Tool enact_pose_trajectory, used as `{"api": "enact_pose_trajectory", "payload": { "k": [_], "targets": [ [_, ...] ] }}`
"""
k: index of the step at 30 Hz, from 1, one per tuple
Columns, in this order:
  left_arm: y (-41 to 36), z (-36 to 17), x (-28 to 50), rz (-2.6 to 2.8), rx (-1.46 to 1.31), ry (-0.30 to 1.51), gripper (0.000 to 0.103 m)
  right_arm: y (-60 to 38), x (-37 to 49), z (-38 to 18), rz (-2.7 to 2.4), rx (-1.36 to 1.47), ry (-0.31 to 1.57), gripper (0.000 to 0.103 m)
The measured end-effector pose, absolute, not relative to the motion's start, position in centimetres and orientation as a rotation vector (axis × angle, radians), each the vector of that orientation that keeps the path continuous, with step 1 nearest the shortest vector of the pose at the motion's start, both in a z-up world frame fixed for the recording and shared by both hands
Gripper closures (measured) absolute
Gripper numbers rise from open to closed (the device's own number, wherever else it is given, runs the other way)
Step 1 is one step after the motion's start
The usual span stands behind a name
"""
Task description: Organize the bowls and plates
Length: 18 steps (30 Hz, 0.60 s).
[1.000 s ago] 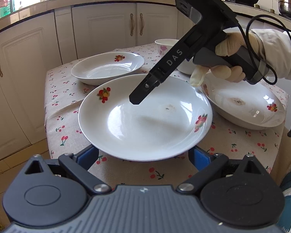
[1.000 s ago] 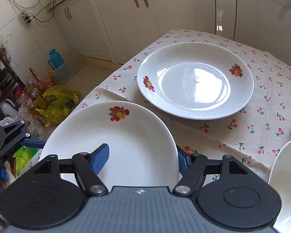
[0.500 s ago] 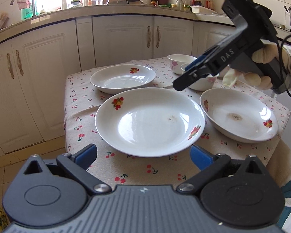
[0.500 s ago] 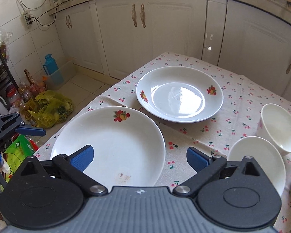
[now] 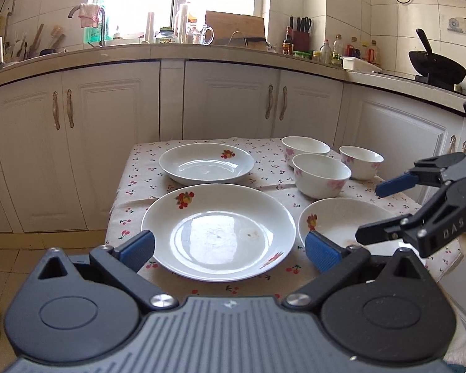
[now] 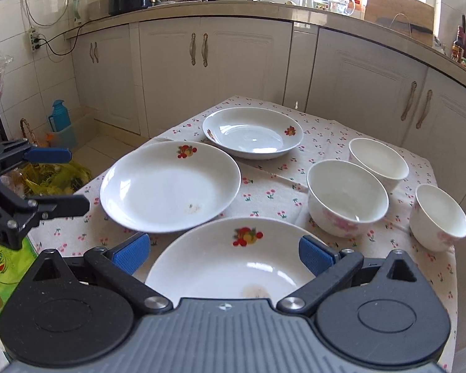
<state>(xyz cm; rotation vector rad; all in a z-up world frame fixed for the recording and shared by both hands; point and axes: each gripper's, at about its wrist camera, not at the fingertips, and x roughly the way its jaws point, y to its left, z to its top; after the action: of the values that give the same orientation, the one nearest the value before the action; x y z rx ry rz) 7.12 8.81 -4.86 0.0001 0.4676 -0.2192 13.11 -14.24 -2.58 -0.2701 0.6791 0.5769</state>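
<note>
White china lies unstacked on the cloth (image 5: 202,155): three plates (image 5: 217,230) on one side, three bowls (image 6: 346,197) grouped on the other, presumably awaiting stacking. I hold the left gripper (image 5: 230,250) and the right gripper (image 6: 222,255) wide and empty, clear of the rims.

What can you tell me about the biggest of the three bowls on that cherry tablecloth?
The biggest bowl is glossy white, ceramic by the look of it, with faded pink flowers printed on its outer wall. It stands upright and looks empty on the tablecloth, nearest the plates of the three bowls. No fingers touch it. It sits close to the bowl behind it; whether they touch is unclear.
</note>
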Motion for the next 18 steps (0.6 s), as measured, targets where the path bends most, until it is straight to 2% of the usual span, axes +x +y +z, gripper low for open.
{"api": "enact_pose_trajectory", "payload": {
  "k": [18],
  "targets": [
    [4.8, -4.9, 5.5, -0.262, 0.041, 0.502, 0.001, -20.5, 6.7, -6.6, 0.486, -0.257, 0.708, 0.000]
  ]
}}
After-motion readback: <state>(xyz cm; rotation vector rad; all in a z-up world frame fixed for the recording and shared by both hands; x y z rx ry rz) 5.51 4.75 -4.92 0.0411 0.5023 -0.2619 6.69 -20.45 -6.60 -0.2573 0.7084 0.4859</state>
